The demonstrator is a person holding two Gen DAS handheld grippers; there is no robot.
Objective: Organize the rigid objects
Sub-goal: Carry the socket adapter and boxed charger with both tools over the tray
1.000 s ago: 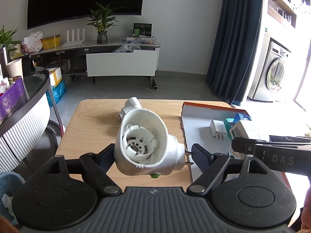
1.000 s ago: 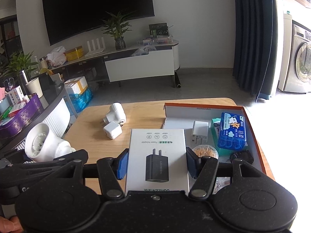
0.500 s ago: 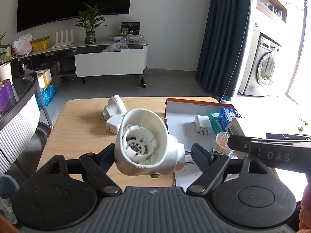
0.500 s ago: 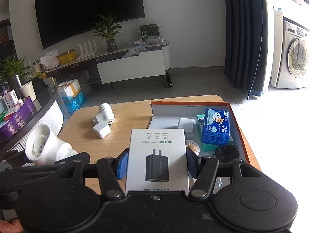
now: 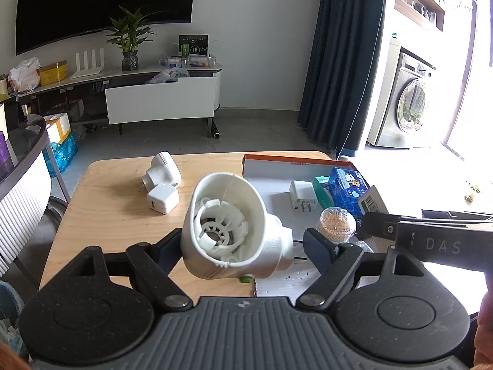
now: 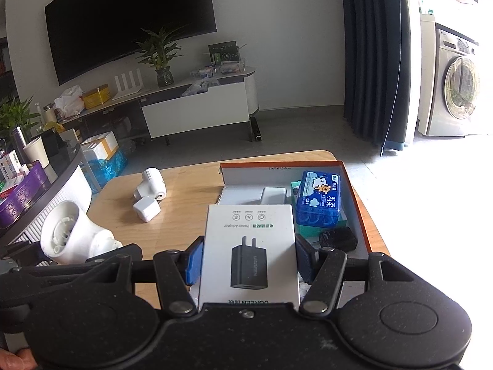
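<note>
Between my right gripper's clamped pads, the white charger box has advanced over the orange-rimmed tray, ready for release; my left gripper clamps the white plastic plug-in housing.

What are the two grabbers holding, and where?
The left hand-held gripper holds the white plug-in device by its sides; the right hand-held gripper holds the power adapter box by its long edges.

White box reads "UGREEN", "Power Adapter"; right tongs read "DAS".
</note>
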